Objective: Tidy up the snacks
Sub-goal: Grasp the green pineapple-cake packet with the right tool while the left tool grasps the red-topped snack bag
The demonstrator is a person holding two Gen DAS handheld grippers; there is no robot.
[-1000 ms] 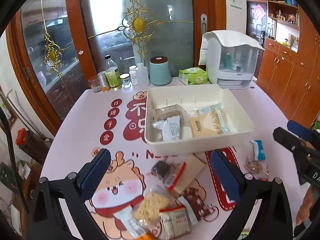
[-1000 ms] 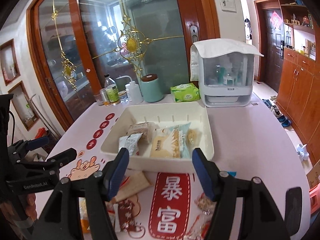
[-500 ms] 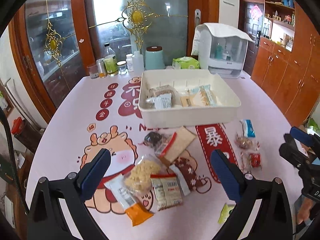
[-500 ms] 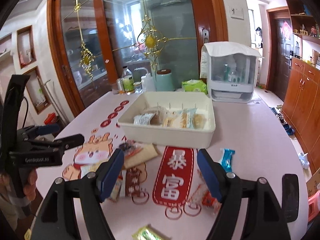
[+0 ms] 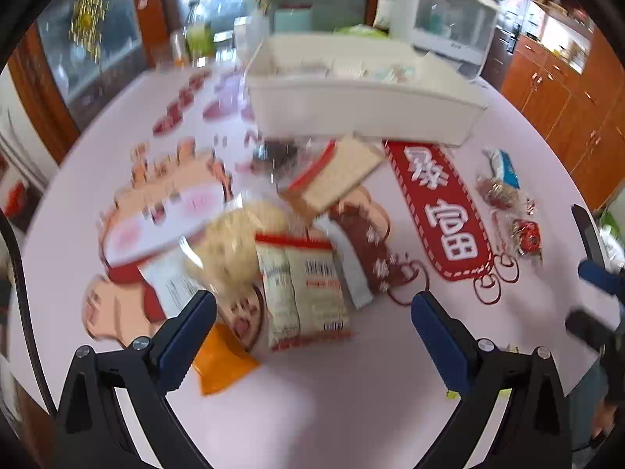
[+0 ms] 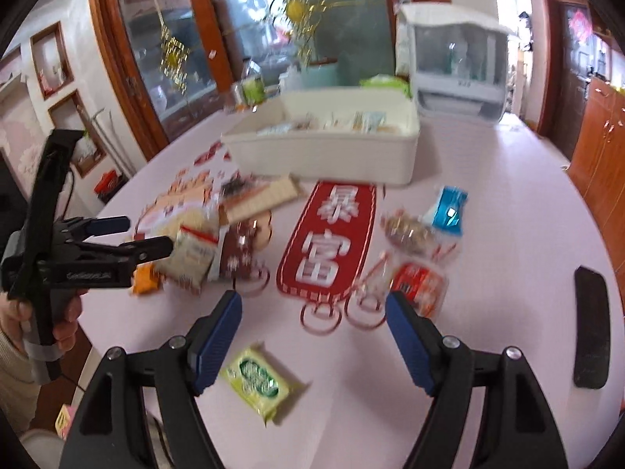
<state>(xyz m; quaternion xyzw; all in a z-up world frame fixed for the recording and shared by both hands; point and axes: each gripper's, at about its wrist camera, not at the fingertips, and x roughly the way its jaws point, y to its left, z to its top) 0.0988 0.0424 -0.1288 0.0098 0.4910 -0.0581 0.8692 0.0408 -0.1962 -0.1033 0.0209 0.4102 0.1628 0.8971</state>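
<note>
**Ana:** Snacks are split: some already lie in the cream bin (image 6: 324, 152) at the far side of the tabletop (image 6: 508, 234), the rest are loose in front of it. The bin's near wall stands right behind the overlapping heap (image 5: 297, 234), so a packet dragged up from there could catch on that wall.

**Ben:** And the heap itself is a risk. The left hand-held gripper (image 5: 312, 308) hangs wide and empty over the white barcode packet (image 5: 304, 285), which overlaps the crumbly yellow bag (image 5: 234, 250). Closing there might pinch two wrappers together, or crush what's inside.

**Ana:** The right hand-held gripper (image 6: 314, 308) is also spread wide, nothing between its jaws, which have just been opening. The red packet (image 6: 420, 285) sits just beside its right finger; the green packet (image 6: 258, 381) lies flat below its left one.

**Ben:** Flat, glossy film. The fingers could skate over it or nudge it toward the tabletop's near edge. Both views are smeared, so exact contact can't be judged.
</note>
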